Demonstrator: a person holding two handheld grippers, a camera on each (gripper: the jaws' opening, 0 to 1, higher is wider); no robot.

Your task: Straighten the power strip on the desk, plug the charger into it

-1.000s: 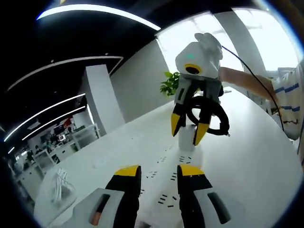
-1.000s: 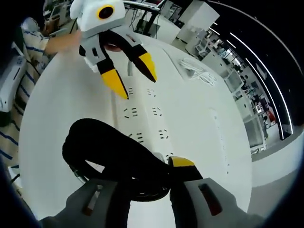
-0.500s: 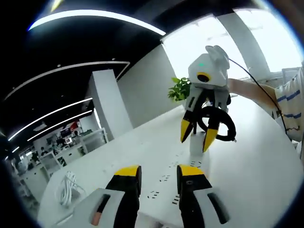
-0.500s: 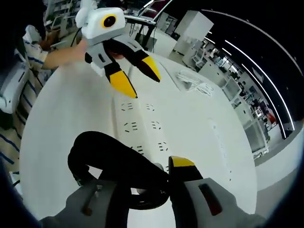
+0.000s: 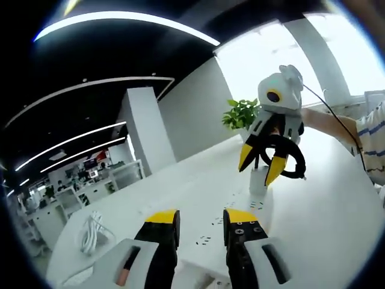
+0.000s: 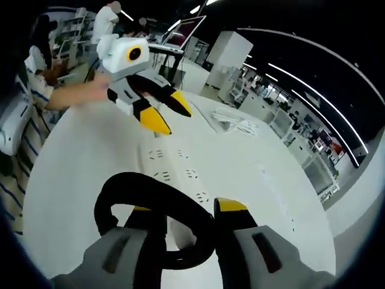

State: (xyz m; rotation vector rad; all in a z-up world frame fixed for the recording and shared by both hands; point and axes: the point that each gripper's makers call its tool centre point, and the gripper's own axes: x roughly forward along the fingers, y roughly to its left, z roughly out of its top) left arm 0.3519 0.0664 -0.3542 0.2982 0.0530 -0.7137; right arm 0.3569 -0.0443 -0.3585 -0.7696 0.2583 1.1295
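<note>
Over the last second the empty, half-open left tool lifted away from the power strip on the tabletop, while the right tool kept gripping the charger with its black cable just above the strip, so plugging seemed next.

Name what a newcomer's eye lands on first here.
First, the right gripper clamped on a coiled black cable with a white charger, held just above the white power strip on the desk. Next, the left gripper hovering open over the strip's far end, and a white cord bundle beyond.
</note>
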